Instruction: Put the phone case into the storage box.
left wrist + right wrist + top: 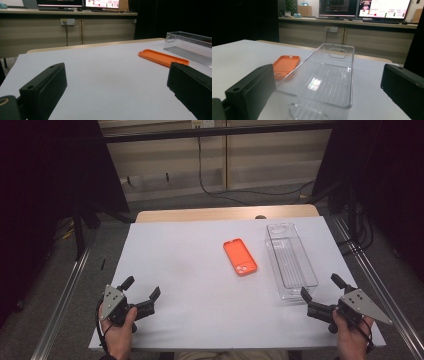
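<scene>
An orange phone case (240, 256) lies flat near the middle of the white table top (190, 270). Just right of it stands a long clear plastic tray (290, 260), with nothing in it. My left gripper (141, 289) rests at the front left, held by a hand, jaws wide apart and holding nothing. My right gripper (322, 287) sits at the front right, open too, its jaws pointing at the near end of the tray (324, 80). The left gripper view has the case (162, 58) ahead to the right, the tray (190, 45) beyond it. The case (285, 65) lies left of the tray in the right gripper view.
The white sheet covers a wooden table whose far edge (225, 213) shows bare. Metal rails (65, 295) run along both sides on the floor. Cables (240, 195) trail across the floor behind the table. Monitors (362, 8) stand on a bench at the far wall.
</scene>
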The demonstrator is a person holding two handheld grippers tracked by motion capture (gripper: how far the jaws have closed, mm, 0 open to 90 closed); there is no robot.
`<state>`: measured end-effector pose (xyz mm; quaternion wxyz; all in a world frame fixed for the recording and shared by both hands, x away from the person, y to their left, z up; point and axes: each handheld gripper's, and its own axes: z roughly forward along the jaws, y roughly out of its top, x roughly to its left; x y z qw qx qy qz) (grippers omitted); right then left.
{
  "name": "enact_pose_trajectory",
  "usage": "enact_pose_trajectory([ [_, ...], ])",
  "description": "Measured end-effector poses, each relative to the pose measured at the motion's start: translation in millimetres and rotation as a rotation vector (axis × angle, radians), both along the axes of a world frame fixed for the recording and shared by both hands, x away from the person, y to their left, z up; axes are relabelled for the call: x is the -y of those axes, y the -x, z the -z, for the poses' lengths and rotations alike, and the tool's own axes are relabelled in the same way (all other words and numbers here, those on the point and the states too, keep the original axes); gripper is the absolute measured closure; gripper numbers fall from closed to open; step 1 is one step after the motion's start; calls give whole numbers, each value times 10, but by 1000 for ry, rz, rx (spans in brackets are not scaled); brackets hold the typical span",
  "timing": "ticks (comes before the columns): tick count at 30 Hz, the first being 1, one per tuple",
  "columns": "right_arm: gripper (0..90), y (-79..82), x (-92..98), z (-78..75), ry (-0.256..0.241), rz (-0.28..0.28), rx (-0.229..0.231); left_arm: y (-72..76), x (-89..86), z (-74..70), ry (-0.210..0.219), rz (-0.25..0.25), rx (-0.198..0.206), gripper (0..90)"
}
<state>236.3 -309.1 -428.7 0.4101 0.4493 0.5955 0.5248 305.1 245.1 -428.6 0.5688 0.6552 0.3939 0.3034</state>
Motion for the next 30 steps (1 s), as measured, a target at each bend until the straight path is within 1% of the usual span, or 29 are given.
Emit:
enact_pose_trajectory([
  [4,0,-2,3,1,-6,1,4,-1,6,1,-2,-3,1,26],
  [8,0,-2,3,4,-4,-1,1,-10,17,5,4,-6,-9,26],
  [10,0,-1,4,5,-4,-2,1,-19,29,7,-2,-7,-15,30],
  [11,0,-1,7,8,-9,-3,-1,-28,45,3,-19,-18,-15,41],
  [12,0,-5,9,10,-11,-4,-2,-28,45,3,-19,-18,-15,47],
  [13,0,-8,8,13,-16,-2,-2,-49,55,-4,6,1,-12,49],
  [17,0,-6,8,18,-16,-7,-5,-66,100,-10,6,12,-15,46],
  [18,0,-1,14,17,-18,-7,-6,-76,115,-16,-7,15,-13,43],
  [19,0,-1,14,17,-18,-7,-6,-76,115,-16,-7,15,-13,43],
  [21,0,1,19,16,-21,-8,-4,-107,128,-27,11,31,-18,43],
  [22,0,2,20,15,-19,-6,-4,-115,134,-22,20,33,-14,43],
  [23,0,3,16,13,-22,-7,-4,-125,132,-21,23,40,-18,42],
  [24,0,3,13,14,-22,-9,-5,-138,132,-18,27,57,-23,41],
  [25,0,3,11,14,-20,-10,-4,-138,132,-18,27,57,-23,39],
  [26,0,6,9,13,-20,-12,-4,-154,144,-14,40,72,-40,39],
  [30,0,13,9,6,-16,-13,-2,-161,161,-14,39,89,-38,27],
])
